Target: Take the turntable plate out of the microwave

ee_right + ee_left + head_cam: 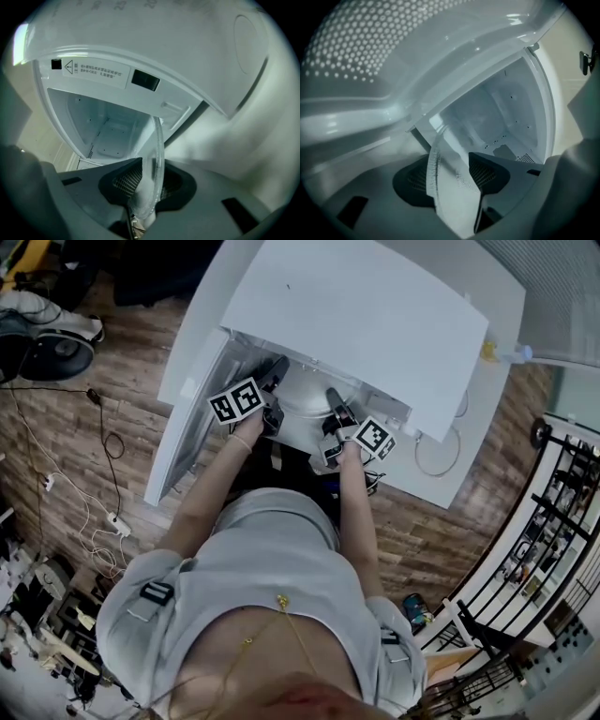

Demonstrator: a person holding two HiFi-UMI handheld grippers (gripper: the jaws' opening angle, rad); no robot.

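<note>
Mid-pull by the look of it: extraction step, not finished. Gripping the clear round glass turntable plate (157,152) by its rim with the right gripper (149,183), jaws nearly together, pads pressing both faces. Straddling the opposite rim with the left gripper (450,176), jaws wide apart, glass between the pads but no clamp visible, so treating that side as loose. Sits just ahead of both sets of fingertips, at the mouth of the boxy white microwave (375,315), with the open white door (183,437) outboard of the left gripper.

Next, probably: close left on the rim, then draw straight back with both tools together, clear of frame and door. Slippery glass on a one-sided hold, so risk of sag or slip.

Round disc, so no true long axis. Lies edge-on to the right jaws, plane running along their pointing line, roughly face-up in the head view.
</note>
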